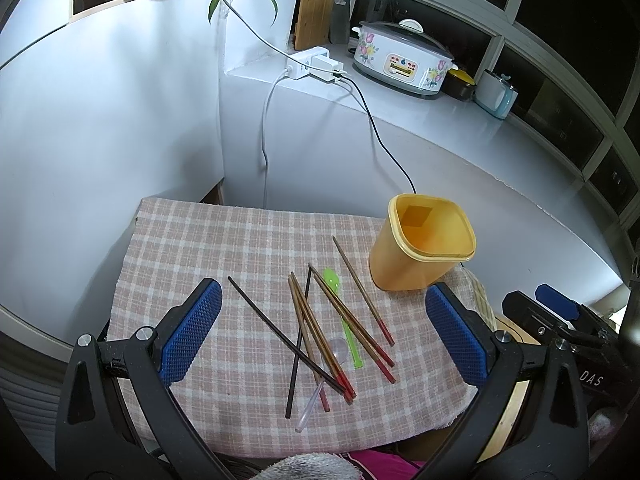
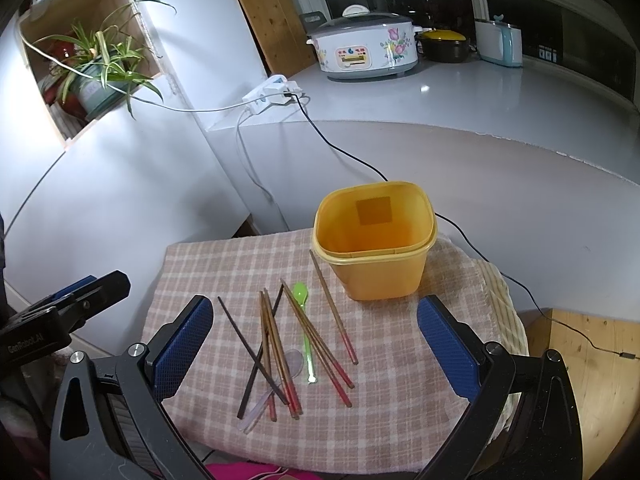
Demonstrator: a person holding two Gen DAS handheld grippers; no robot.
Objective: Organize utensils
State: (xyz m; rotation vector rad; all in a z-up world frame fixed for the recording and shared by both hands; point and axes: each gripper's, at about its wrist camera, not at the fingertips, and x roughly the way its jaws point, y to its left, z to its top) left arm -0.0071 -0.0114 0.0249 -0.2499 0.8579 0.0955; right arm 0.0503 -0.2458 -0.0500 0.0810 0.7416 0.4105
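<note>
Yellow container [image 2: 374, 248]: upright, mouth open, at the far right of your checked cloth [image 2: 400, 360].
Chopsticks [image 2: 276, 352]: loose crossed heap on the cloth, near and left of the container; one [image 2: 333, 307] lies apart, closer to it.
Green spoon [image 2: 304, 328]: among the heap.
Clear spoon [image 2: 272, 388]: under the sticks' near ends.
Left gripper [image 1: 322, 334]: your jaws are spread wide, holding nothing.
Right gripper [image 2: 314, 344]: likewise wide apart, holding nothing, above the heap.
</note>
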